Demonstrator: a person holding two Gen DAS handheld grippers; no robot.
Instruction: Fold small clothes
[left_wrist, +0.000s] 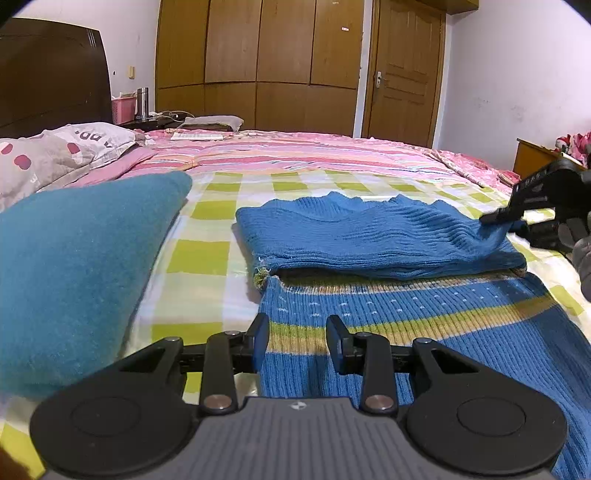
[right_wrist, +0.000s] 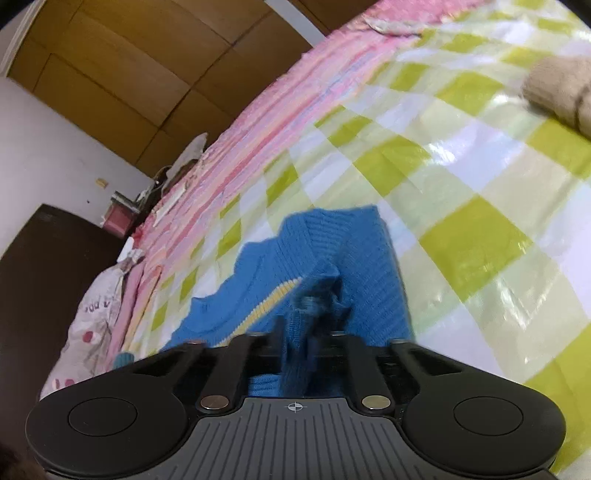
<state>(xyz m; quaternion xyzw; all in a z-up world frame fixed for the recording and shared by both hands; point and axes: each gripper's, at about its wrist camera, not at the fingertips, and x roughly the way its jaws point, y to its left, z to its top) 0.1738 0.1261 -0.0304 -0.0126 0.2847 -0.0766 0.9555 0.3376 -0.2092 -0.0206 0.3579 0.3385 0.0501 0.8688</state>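
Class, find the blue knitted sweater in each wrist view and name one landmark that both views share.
Left wrist: blue knitted sweater centre-right, top part folded over, its right corner pinched by the right gripper.
Right wrist: lower centre, bunched between the fingers.
Shared landmark: green checked sheet.

A blue ribbed knit sweater (left_wrist: 388, 266) with yellow-green and cream stripes and pale dotted rows lies flat on the bed. Its far part, toward twelve o'clock, is folded back over the striped body, leaving a plain blue double layer. At three o'clock one corner of that fold (right_wrist: 306, 295) is lifted and bunched.
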